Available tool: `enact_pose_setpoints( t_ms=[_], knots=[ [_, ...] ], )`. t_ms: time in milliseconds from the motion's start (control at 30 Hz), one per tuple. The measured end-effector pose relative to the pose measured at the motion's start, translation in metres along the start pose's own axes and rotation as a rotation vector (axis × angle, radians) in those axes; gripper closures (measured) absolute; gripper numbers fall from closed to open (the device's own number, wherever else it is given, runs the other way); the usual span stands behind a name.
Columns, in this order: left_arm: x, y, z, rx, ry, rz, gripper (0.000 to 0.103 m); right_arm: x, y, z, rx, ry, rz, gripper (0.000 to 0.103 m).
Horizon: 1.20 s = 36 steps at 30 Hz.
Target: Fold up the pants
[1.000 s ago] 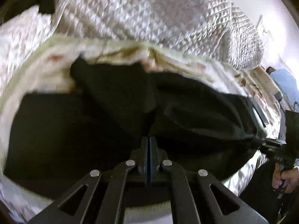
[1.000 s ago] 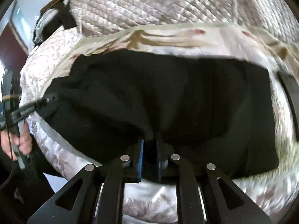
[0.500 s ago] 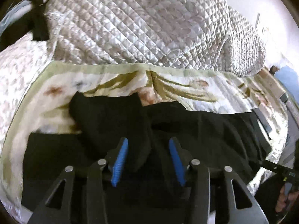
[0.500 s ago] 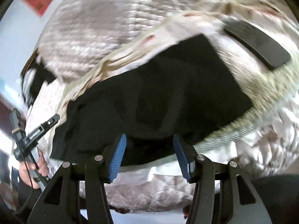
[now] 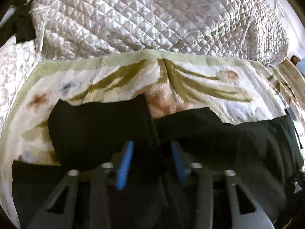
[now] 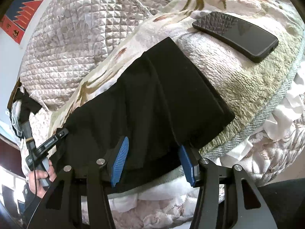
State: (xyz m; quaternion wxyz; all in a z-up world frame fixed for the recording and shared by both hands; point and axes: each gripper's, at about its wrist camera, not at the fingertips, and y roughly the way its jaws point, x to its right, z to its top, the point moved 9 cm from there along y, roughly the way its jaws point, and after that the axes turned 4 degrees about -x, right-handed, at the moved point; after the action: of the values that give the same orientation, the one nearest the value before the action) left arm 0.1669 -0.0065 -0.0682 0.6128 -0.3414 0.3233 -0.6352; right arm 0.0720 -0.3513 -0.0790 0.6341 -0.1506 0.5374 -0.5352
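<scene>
From the right wrist view, going left to right: the person's left hand grips the handle of the left gripper, whose tip sits at the left end of the black fabric pants. The pants lie flat and folded along their length on a fleecy cream blanket with olive leaf and pink flower print, which covers the bed. The right gripper hovers at the near edge of the pants with its jaws spread wide, blue ribbed pads on either side of the cloth and gripping nothing. Further right, a black smartphone rests face up on the blanket, well apart from the pants. Behind it all bulges a silvery quilted bedspread.

In the left wrist view, the pants spread across the blanket, a squared flap lying on the left and a longer stretch running off to the right. The left gripper has its jaws spread above the dark cloth, holding nothing. The quilted bedspread fills the upper part.
</scene>
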Motion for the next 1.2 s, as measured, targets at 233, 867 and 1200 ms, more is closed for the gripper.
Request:
enact_pose_setpoints(
  t_ms=[233, 867, 1200],
  knots=[
    [-0.042, -0.061, -0.003, 0.16, -0.119, 0.05, 0.097, 0.001, 0.001, 0.001, 0.011, 0.001, -0.004, 0.05],
    [-0.153, -0.101, -0.12, 0.151, -0.605, 0.012, 0.062, 0.001, -0.004, -0.003, 0.026, 0.016, -0.024, 0.05],
    [-0.159, -0.089, -0.105, 0.152, -0.624, 0.014, 0.078, 0.005, -0.012, -0.002, 0.077, 0.037, -0.016, 0.05]
  ],
)
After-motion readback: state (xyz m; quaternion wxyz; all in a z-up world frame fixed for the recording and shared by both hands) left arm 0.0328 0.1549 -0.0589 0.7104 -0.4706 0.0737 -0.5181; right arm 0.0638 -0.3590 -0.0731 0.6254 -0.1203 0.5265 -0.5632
